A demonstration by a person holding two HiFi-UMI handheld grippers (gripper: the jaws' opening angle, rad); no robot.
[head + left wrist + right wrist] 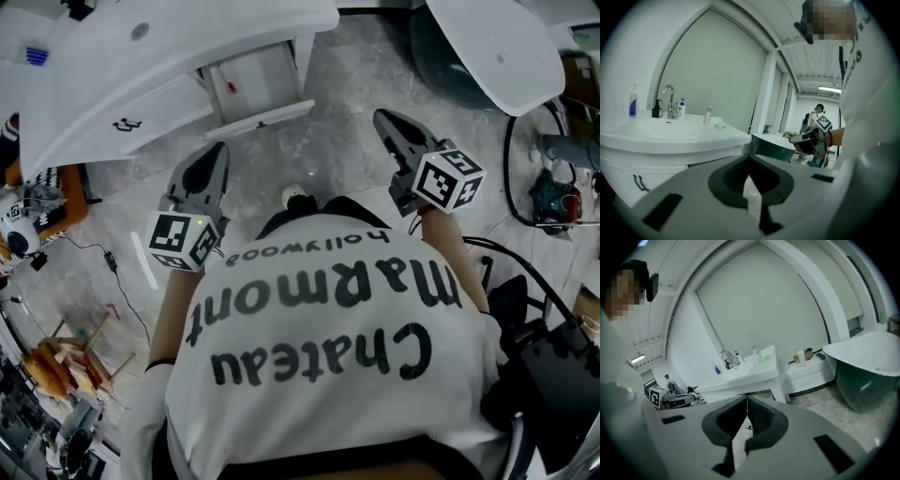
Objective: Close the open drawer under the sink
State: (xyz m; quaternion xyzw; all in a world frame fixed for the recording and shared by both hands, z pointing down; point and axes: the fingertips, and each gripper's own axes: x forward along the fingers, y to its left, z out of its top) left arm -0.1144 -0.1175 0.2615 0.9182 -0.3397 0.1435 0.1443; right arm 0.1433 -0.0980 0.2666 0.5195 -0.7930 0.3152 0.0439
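In the head view the white sink cabinet (122, 84) stands at the upper left, and its drawer (251, 82) sticks out toward me, pulled open. My left gripper (217, 150) hangs just below the drawer front, apart from it, jaws shut and empty. My right gripper (384, 117) is off to the drawer's right over the floor, also shut with nothing in it. The left gripper view has the left gripper (748, 157) pointing past the basin (670, 133) and faucet (669, 99). The right gripper (746, 397) faces the sink (750, 367) from farther off.
A dark-sided bathtub (487, 47) stands at the upper right, seen also as the bathtub (865, 366). Cables and gear (553, 197) lie along the right edge, clutter (37, 206) at the left. A small white round thing (293, 195) sits on the stone floor by my feet.
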